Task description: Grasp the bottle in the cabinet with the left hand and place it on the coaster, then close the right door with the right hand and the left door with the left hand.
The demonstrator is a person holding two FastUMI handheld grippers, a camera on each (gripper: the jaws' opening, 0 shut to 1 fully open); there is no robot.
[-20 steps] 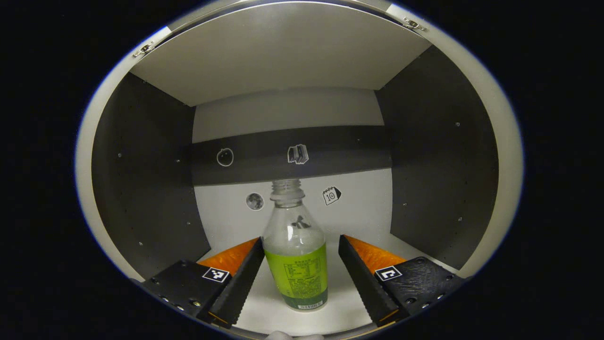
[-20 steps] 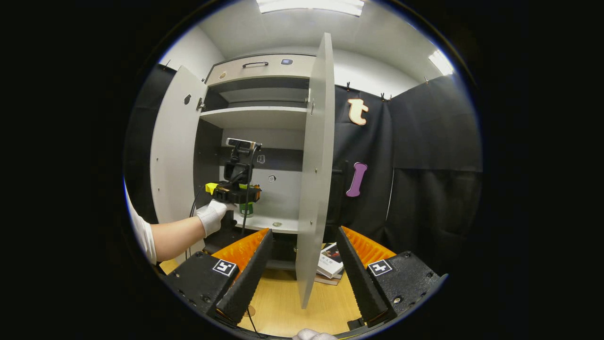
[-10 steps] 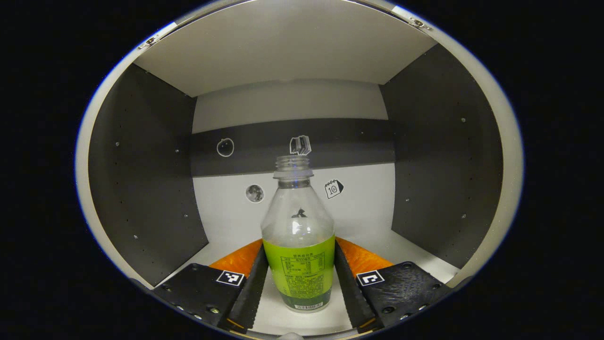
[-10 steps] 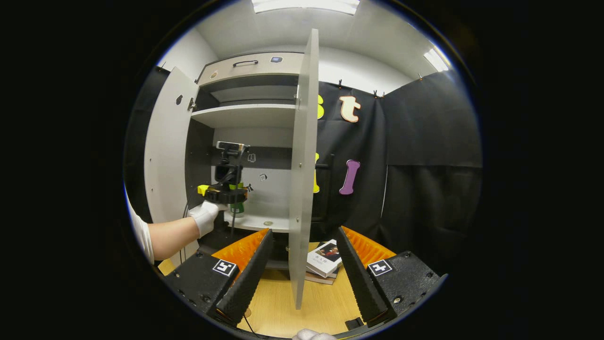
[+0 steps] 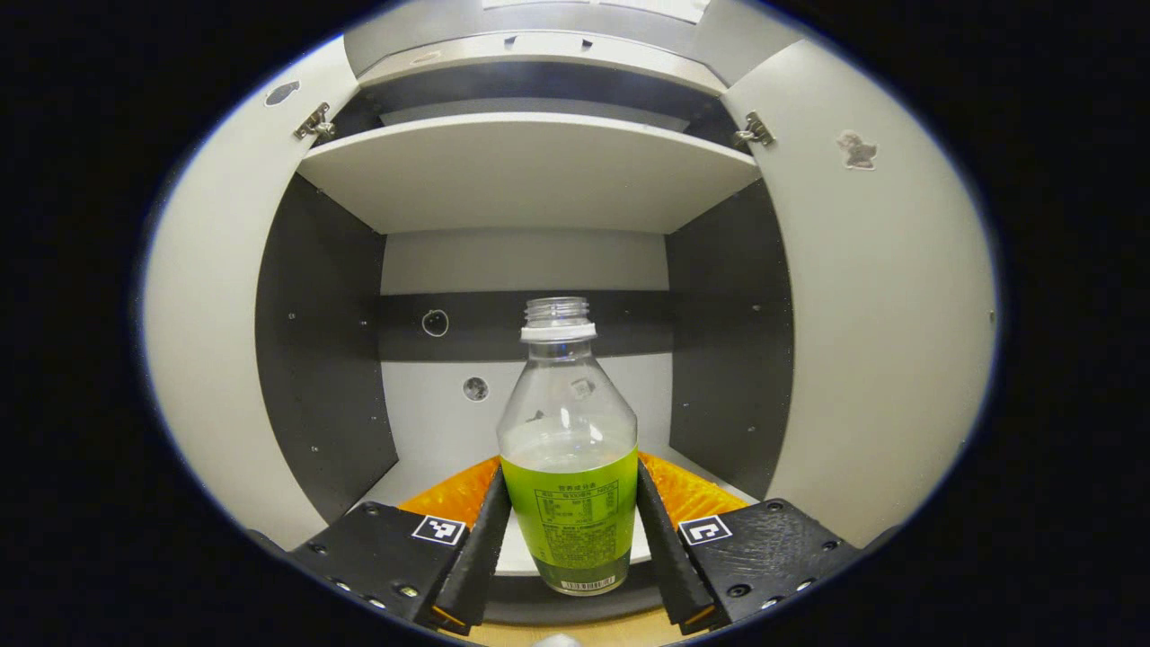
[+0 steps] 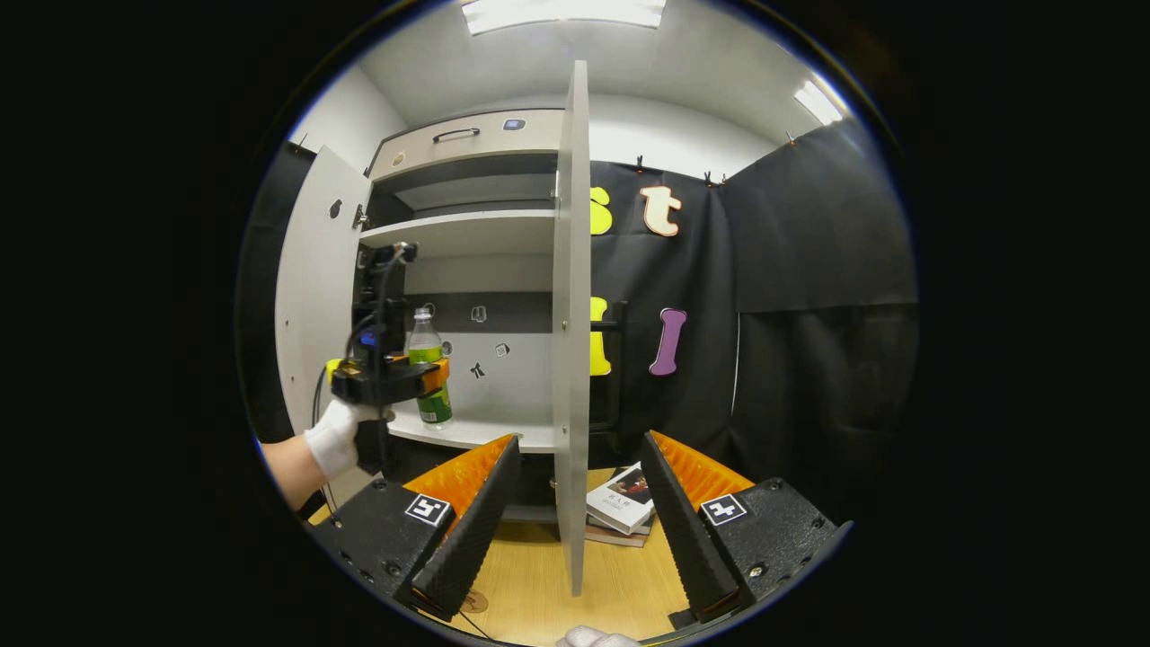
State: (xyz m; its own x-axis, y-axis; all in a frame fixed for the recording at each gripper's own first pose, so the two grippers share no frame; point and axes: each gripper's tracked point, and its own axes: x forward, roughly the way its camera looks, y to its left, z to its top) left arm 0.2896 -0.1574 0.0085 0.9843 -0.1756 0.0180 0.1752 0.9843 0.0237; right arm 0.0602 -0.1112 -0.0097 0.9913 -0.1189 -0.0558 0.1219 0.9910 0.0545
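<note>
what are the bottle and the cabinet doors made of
The bottle looks like clear glossy plastic: you see through it above its green wrap. The right door and left door look like matte grey laminated board, flat with thin edges; the core is unclear.

White ceiling with two lit panels (image 6: 564, 11); black cloth wall (image 6: 809, 296) right of the cabinet; wooden table top (image 6: 620, 575) below; stacked books (image 6: 620, 503) lying on it; pale wall (image 6: 355, 112) at upper left.
</note>
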